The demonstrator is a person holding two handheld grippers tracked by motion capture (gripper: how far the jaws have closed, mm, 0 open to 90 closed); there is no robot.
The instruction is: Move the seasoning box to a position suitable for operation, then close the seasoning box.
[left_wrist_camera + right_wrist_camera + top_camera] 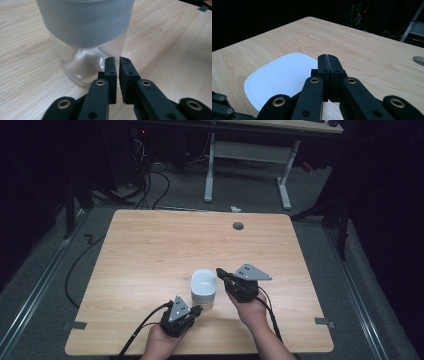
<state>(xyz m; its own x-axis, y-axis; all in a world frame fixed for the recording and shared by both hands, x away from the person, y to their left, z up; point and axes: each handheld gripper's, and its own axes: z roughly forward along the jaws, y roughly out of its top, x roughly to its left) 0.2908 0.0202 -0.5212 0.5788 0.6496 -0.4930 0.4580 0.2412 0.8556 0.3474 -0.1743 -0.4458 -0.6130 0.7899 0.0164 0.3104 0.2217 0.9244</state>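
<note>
Glass jar (pixel 204 290) stood lidded between both grippers; left gripper (pixel 117 61) nearly closed, right gripper (pixel 328 58) pinched empty above the white lid (pixel 282 75). Opening up likely came next.

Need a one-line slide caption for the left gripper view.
Left gripper, jaws nearly closed and empty, low on the table beside the clear base of a white-lidded jar.
</note>
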